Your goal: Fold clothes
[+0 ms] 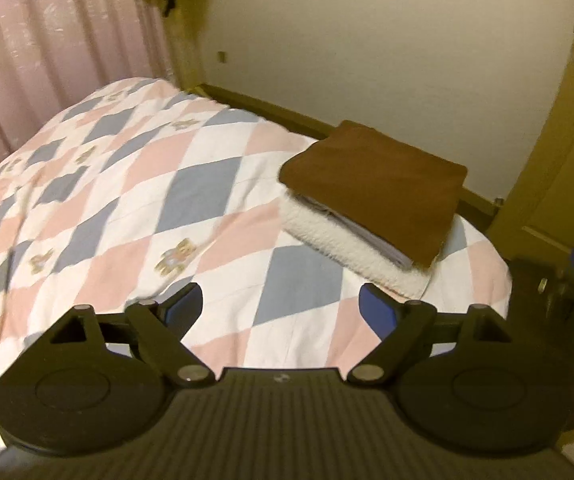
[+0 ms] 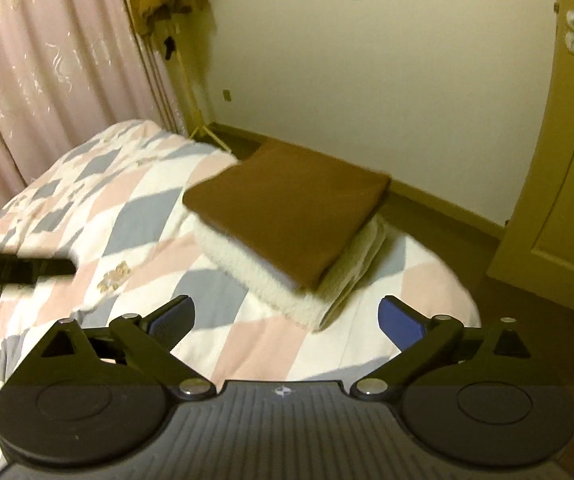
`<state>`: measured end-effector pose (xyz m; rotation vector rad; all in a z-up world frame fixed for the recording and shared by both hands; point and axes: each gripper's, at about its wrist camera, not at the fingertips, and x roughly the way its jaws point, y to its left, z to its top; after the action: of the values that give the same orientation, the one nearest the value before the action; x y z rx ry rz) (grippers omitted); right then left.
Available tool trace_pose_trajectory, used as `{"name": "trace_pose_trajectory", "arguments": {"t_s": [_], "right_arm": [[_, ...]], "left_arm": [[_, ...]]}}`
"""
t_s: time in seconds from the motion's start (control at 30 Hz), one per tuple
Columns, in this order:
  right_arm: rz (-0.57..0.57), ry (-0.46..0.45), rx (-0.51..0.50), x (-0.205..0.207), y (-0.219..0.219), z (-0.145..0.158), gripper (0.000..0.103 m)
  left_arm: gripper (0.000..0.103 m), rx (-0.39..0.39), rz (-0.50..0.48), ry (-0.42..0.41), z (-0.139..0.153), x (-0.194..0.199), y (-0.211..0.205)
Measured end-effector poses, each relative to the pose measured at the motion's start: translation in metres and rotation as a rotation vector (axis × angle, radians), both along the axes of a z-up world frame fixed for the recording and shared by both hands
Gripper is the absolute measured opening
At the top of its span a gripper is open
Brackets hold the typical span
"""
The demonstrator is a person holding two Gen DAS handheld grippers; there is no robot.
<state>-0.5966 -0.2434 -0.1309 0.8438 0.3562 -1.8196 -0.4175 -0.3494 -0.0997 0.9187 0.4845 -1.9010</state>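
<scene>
Your left claw (image 1: pixel 281 304) stands spread wide above the bed (image 1: pixel 215 184), its blue pads (image 1: pixel 377 308) apart with nothing between them; only the quilt shows in the gap. Your right claw (image 2: pixel 287 316) is likewise released, jaws splayed, the smooth blue pad faces (image 2: pixel 403 322) bare and clear of any cloth. Both claws have matte black linkage arms pinned with round metal rivets, and a ribbed dark housing below them. The folded clothes form a stack near the bed's far right corner, close to the wall (image 1: pixel 367 40). The top item is a brown garment (image 1: pixel 371 184), folded into a flat, roughly square slab with a smooth, fine-knit surface and crisp edges. Beneath it, thin pale layers (image 1: pixel 371 236) show as stacked edges on the near side. At the bottom lies a white fleece garment (image 1: pixel 327 236), thick and nubbly, its rounded folded edge projecting past the brown one toward you. The stack rests on a quilt printed with pink, grey-blue and white diamonds, with small bear motifs (image 1: pixel 175 256) scattered over it; the cotton-like surface is lightly creased. In the right wrist view, a black bar-shaped part of the left gripper (image 2: pixel 19 268) enters from the left edge above the quilt. A pink pleated curtain (image 1: pixel 47 40) hangs behind the bed, and a yellowish door (image 2: pixel 567 160) with a metal lever handle stands at right.
</scene>
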Motion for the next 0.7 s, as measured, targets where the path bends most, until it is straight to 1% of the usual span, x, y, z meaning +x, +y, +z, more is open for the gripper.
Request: {"name": "trace_pose_trajectory", "arguments": {"t_s": [0.1,0.17,0.27,0.33,0.4,0.5,0.57,0.63,0.7], "right_arm": [[0.006,0.01,-0.013,-0.007,0.002,0.019,0.101],[0.017,0.001,-0.016,-0.01,0.006,0.028,0.101],[0.055,-0.004,-0.034,-0.013,0.015,0.037,0.101],[0.067,0.002,-0.029,-0.014,0.021,0.041,0.101],[0.069,-0.01,-0.022,-0.013,0.028,0.047,0.101],[0.052,-0.027,-0.002,-0.01,0.036,0.06,0.101],[0.046,-0.03,-0.015,-0.006,0.042,0.07,0.101],[0.038,0.003,-0.041,0.001,0.049,0.081,0.102],[0.019,0.072,-0.064,0.013,0.057,0.092,0.103]], "left_arm": [[0.088,0.003,0.028,0.002,0.008,-0.003,0.011],[0.093,-0.014,0.039,0.016,0.015,-0.005,0.016],[0.097,-0.025,0.056,0.046,0.03,-0.006,0.028],[0.101,-0.038,0.06,0.065,0.043,-0.004,0.036],[0.102,-0.068,0.053,0.067,0.056,-0.001,0.044],[0.102,-0.105,0.038,0.047,0.07,0.002,0.052],[0.102,-0.119,0.022,0.043,0.077,0.005,0.056],[0.102,-0.113,0.007,0.056,0.082,0.015,0.059],[0.102,-0.122,-0.006,0.074,0.087,0.028,0.064]]}}
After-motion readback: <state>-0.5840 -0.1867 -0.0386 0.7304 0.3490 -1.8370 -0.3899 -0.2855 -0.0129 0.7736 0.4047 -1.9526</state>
